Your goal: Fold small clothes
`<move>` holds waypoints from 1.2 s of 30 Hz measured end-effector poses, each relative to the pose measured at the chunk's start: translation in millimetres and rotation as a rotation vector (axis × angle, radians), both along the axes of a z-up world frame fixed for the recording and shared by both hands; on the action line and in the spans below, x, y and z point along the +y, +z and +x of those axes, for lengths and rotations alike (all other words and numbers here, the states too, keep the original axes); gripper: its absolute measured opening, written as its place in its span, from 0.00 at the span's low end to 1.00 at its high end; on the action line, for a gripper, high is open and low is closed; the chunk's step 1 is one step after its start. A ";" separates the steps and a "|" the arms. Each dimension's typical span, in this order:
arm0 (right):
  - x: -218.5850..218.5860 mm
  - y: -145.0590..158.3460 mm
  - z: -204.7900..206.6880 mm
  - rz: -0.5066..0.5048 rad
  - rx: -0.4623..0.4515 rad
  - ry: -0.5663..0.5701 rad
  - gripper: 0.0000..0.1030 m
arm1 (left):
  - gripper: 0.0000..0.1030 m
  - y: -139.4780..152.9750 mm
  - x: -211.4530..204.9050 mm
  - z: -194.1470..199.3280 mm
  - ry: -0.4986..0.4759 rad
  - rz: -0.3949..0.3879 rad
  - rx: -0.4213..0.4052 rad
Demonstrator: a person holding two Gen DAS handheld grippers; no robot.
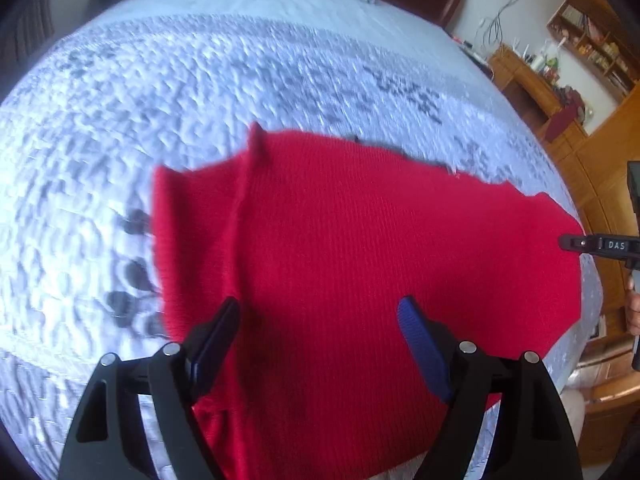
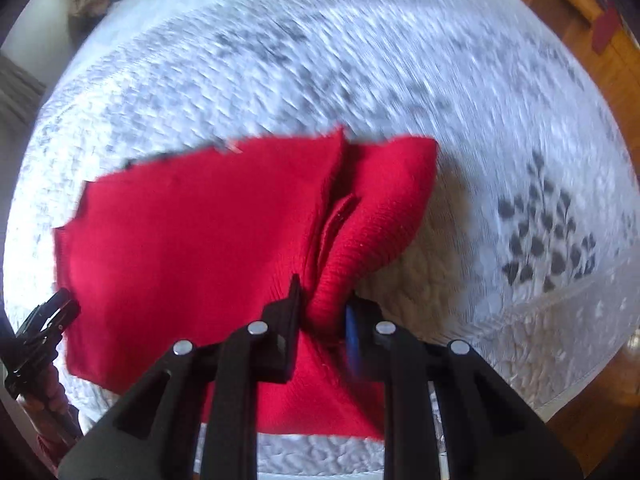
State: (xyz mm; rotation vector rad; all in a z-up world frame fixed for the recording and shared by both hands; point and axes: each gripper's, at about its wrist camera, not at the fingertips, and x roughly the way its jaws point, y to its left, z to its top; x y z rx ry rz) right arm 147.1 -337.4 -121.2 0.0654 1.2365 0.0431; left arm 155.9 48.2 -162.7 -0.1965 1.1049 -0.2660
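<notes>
Your red knit garment (image 1: 360,260) lies spread on the bed's quilted coverlet (image 1: 200,100), its long axis running across from one pair of tongs to the other. Your right tongs (image 2: 322,312) sit at the bunched right-hand end: they are closed down on a gathered fold of the ribbed knit, which bulges up between the fingers. Your left tongs (image 1: 320,320) hover directly over the garment's opposite part, spread wide and holding nothing; whether the tips touch the cloth you cannot tell from these views. So the right arm already owns its end, and the left is the one that must close on the fabric beneath it. Judging from this, any fold will likely run along that long axis, one end carried toward the other.
</notes>
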 end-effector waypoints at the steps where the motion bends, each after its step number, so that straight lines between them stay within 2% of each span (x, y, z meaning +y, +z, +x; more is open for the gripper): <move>1: 6.9 9.2 0.1 0.005 -0.010 0.017 0.17 | 0.78 5.1 5.8 -2.1 0.007 0.006 -0.010; 6: 60.0 40.7 7.8 -0.005 -0.048 0.112 0.16 | 0.78 16.5 30.9 -4.3 0.045 0.028 -0.015; 11: 125.3 49.2 5.5 -0.011 -0.065 0.224 0.15 | 0.78 14.5 54.7 -2.3 0.071 0.027 0.010; 16: 198.3 34.7 1.9 0.001 -0.051 0.345 0.14 | 0.78 9.5 76.6 -6.6 0.116 0.018 0.032; 21: 249.3 -1.7 0.0 -0.037 -0.002 0.415 0.13 | 0.78 8.2 91.6 -12.5 0.150 0.001 0.044; 23: 256.0 -16.5 -0.9 -0.029 0.049 0.431 0.21 | 0.78 8.7 92.5 -13.0 0.151 -0.002 0.046; 25: 255.0 -22.3 -4.1 -0.004 0.066 0.444 0.36 | 0.78 9.1 91.6 -12.7 0.147 -0.005 0.048; 28: 243.0 -6.3 -15.2 0.034 0.006 0.460 0.52 | 0.78 9.9 89.3 -11.9 0.138 -0.019 0.052; 31: 220.4 26.2 -30.4 0.081 -0.086 0.463 0.66 | 0.78 12.3 86.1 -11.4 0.136 -0.037 0.057; 32: 212.7 34.2 -34.0 0.080 -0.109 0.461 0.70 | 0.78 14.0 84.6 -11.7 0.132 -0.046 0.056; 34: 195.7 46.1 -43.0 0.041 -0.152 0.446 0.83 | 0.78 16.8 82.0 -10.9 0.125 -0.054 0.054; 36: 178.4 45.3 -46.2 -0.006 -0.166 0.436 0.86 | 0.79 19.9 78.2 -10.2 0.119 -0.061 0.055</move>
